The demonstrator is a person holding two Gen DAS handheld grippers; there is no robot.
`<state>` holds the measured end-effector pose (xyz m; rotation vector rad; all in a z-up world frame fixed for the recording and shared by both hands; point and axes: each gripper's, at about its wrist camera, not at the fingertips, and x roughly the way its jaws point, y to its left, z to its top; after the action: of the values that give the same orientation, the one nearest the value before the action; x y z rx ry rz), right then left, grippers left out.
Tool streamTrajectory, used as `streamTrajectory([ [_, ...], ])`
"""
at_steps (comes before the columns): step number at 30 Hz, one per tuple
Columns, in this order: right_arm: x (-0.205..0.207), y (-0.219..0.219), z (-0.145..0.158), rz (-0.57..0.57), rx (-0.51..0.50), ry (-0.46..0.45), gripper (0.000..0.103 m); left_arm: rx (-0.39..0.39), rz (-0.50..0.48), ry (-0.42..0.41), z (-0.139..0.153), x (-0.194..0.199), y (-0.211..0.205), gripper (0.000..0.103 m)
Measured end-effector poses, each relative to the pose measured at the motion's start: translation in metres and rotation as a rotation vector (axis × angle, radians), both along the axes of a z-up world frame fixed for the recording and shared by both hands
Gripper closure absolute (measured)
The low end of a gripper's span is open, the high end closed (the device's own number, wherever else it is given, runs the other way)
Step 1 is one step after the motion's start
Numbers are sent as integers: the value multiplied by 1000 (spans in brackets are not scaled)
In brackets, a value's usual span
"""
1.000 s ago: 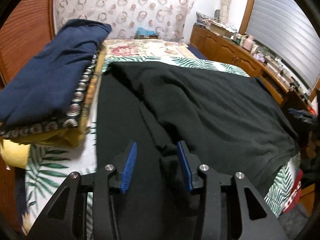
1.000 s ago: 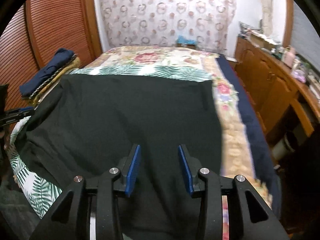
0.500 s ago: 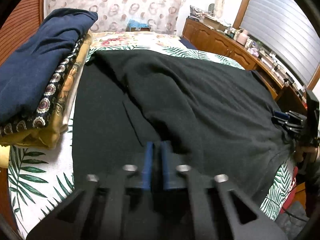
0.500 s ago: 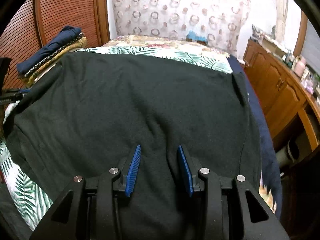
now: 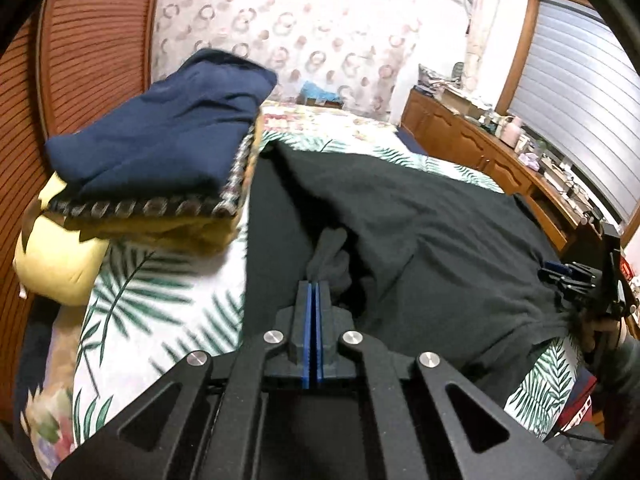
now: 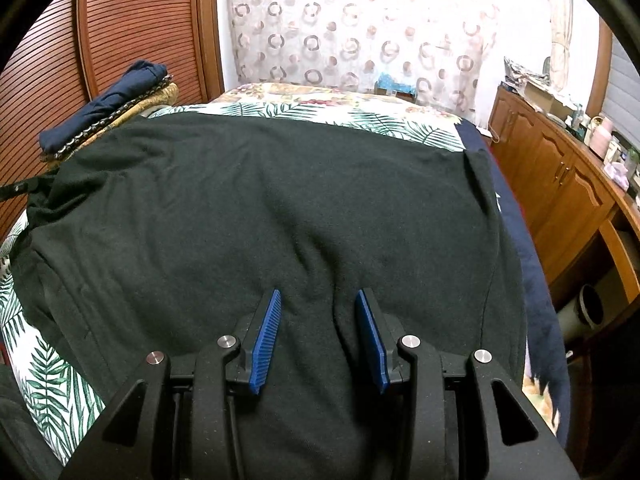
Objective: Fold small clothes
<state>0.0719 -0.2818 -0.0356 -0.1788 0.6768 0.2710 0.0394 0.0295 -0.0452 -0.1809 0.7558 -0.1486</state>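
The bed [image 6: 404,118], under a leaf-print sheet, fills both views and serves as the folding surface. Spread across most of it lies the black garment [image 6: 280,200], the piece being folded; in the right wrist view it runs from about nine o'clock to three o'clock, fairly flat, with a few soft creases near the middle.

At ten o'clock in both views sits a stack of folded clothes [image 5: 160,148], a navy piece on top of patterned and yellow ones, set against the wooden shutter doors, probably so finished pieces stay clear of the work. A wooden dresser [image 6: 560,184] with small clutter lines the wall at two o'clock.

The left gripper [image 5: 312,286] has its blue pads pressed together on a raised pinch of the garment's near edge, at six o'clock in its own view; the cloth bunches up just ahead of the tips, which suggests a corner is being lifted for a fold.

The right gripper [image 6: 318,300] hangs low over the cloth with its jaws partly apart, holding nothing, likely placed to take the matching edge.
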Motion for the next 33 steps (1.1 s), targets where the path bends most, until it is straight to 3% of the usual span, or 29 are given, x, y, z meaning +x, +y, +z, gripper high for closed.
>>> streamTrajectory([
  [11,-1,1,0,1,-1,-1,61,43,16,51,-10,7,3,100],
  [13,-1,2,0,1,0,-1,61,59,10,61,-12,9,1,89],
  [15,-2,2,0,1,-1,-1,61,66,11,58,-13,8,0,68],
  [19,-2,2,0,0,-1,-1,61,84,10,63,-15,9,0,59],
  [22,-2,2,0,0,1,-1,60,117,18,75,-18,11,0,39],
  [29,-1,2,-1,2,1,-1,59,87,28,116,-31,13,9,35],
  [33,-2,5,-1,16,-10,2,51,94,25,118,-32,13,9,35],
])
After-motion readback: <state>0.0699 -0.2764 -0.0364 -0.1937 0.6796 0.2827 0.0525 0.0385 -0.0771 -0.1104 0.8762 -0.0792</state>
